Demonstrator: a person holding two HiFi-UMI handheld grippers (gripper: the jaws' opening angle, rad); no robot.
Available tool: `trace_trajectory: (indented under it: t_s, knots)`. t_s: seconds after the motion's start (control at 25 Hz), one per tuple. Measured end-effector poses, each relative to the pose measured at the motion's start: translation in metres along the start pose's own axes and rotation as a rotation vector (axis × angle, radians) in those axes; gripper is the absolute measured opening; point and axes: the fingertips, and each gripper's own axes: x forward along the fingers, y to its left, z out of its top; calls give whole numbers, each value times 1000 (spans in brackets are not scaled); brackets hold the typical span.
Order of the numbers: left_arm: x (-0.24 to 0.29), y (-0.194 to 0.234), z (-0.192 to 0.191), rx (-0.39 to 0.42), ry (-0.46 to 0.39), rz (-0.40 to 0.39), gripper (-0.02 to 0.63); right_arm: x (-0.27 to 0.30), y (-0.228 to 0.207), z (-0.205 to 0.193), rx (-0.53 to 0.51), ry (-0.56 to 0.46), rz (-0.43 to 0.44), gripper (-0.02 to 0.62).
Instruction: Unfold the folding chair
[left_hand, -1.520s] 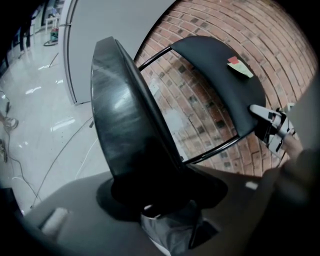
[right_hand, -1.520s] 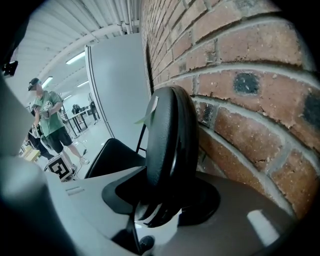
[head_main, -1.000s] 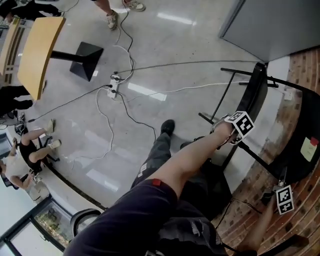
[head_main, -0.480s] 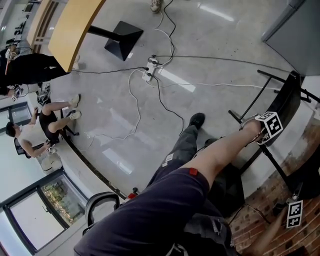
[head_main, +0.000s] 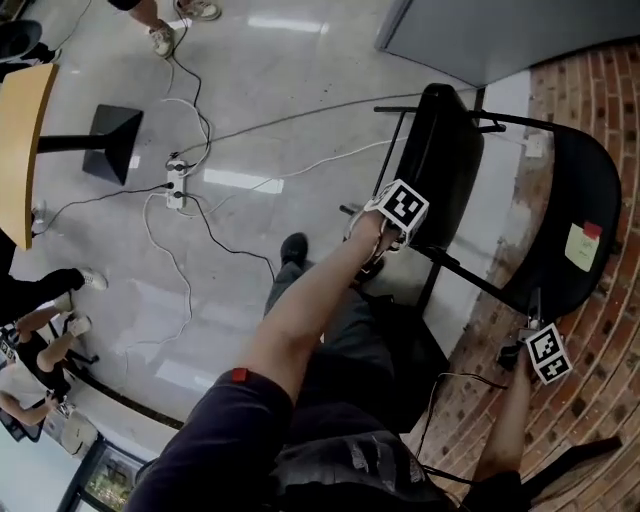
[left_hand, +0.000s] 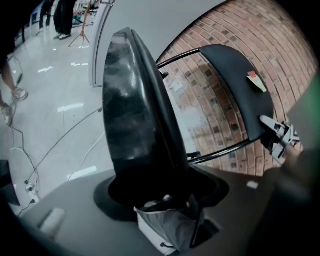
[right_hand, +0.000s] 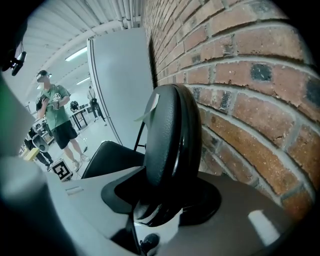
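A black folding chair stands against the brick wall (head_main: 600, 400). Its seat (head_main: 442, 150) is swung out from the backrest (head_main: 575, 215), which carries a yellow sticky note (head_main: 581, 243). My left gripper (head_main: 385, 232) is shut on the lower edge of the seat (left_hand: 135, 120), which fills the gap between its jaws in the left gripper view. My right gripper (head_main: 527, 338) is shut on the rim of the backrest (right_hand: 172, 140). In the right gripper view the seat (right_hand: 110, 157) and the left gripper's marker cube (right_hand: 62, 170) show beyond it.
White and black cables with a power strip (head_main: 176, 185) run over the glossy floor. A wooden table top (head_main: 18, 130) on a black base (head_main: 110, 140) stands at left. A grey panel (head_main: 480, 35) leans by the wall. My own leg (head_main: 300, 330) is under the left arm. People stand farther off.
The seat has come away from the backrest, with the left gripper on its edge moving along with it. The right gripper stays on the backrest. The head view has swung.
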Motion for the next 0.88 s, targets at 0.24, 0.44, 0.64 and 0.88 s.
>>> trace_trajectory:
  t_s: [0.24, 0.44, 0.64, 0.88]
  knots:
    - [-1, 10, -11, -33, 24, -12, 307, -2, -2, -5, 11, 11, -8, 184]
    - [-4, 16, -16, -73, 46, -6, 310, 7, -1, -5, 14, 34, 8, 186]
    - [5, 19, -17, -97, 85, 21, 314, 5, -19, 0, 22, 41, -13, 186]
    - [4, 32, -19, -101, 46, 5, 324, 9, -18, -11, 43, 48, -9, 190]
